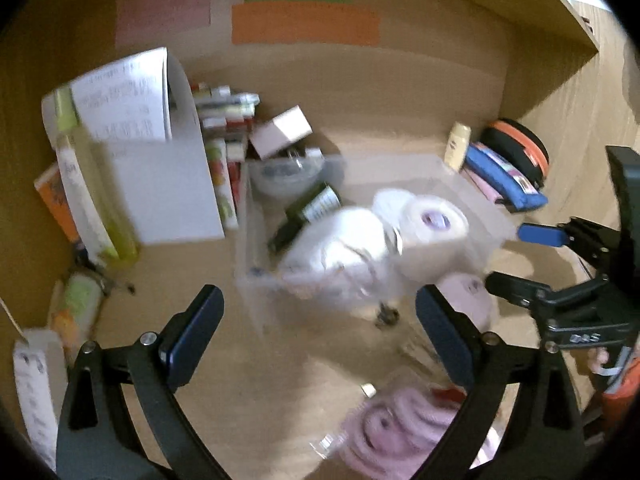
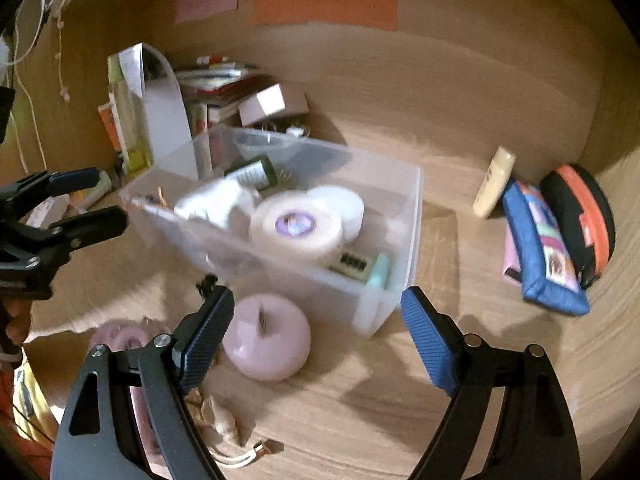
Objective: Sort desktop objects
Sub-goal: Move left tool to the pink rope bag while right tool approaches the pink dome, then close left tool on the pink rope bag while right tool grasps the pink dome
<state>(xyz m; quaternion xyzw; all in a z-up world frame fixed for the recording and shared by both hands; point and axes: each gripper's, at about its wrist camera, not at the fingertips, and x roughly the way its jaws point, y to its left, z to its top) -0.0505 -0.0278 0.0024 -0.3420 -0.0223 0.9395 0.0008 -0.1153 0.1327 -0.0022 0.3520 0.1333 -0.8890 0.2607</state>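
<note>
With both tongs, left (image 1: 318, 314) and right (image 2: 316, 320), wide open and empty, the pink apple (image 2: 267, 338) just ahead of the right tongs should be straddled squarely before being lifted into the bin (image 2: 412, 216) behind.

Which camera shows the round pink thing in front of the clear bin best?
The right wrist view: the pink round object sits whole and fairly sharp before the clear bin. The left wrist view shows only a blurred part behind its own finger.
</note>
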